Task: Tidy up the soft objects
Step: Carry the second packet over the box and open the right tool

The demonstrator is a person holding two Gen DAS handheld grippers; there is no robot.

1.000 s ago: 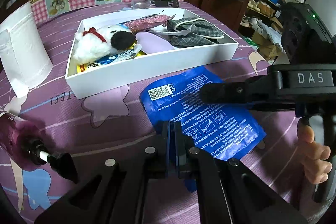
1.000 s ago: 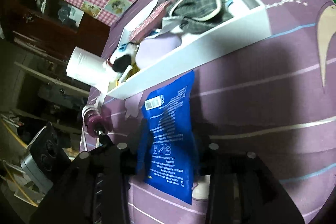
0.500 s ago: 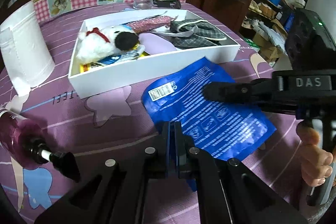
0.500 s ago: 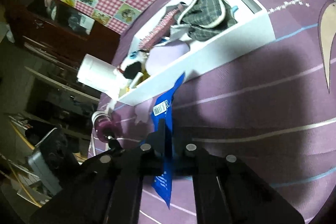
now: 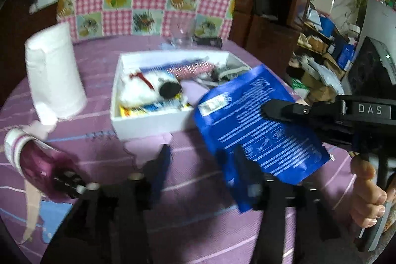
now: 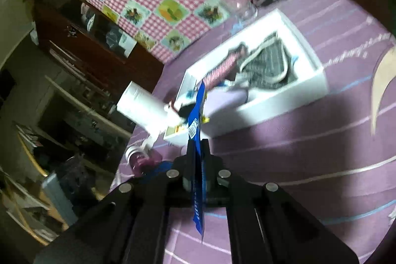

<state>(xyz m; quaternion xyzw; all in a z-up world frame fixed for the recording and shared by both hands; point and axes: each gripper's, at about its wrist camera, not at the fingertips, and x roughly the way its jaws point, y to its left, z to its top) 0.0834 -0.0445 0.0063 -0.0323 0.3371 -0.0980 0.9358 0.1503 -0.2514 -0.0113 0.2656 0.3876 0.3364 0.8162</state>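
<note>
Purple-clothed counter [image 5: 203, 234] carries one white box [image 5: 148, 126] at twelve o'clock. Right tool [image 6: 198, 150] clamps one blue pouch [image 5: 259, 123]; left tool [image 5: 200, 160], just opened, apparently touches nothing.

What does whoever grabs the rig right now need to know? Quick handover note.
Right gripper: shut on the blue pouch, holding it lifted off the table.
Left gripper: jaws have just been opening; open, pouch released.
White box: already holds the plush toy, plaid pouch and other soft items.
Left: carry the blue pouch over the box and drop it in.
</note>
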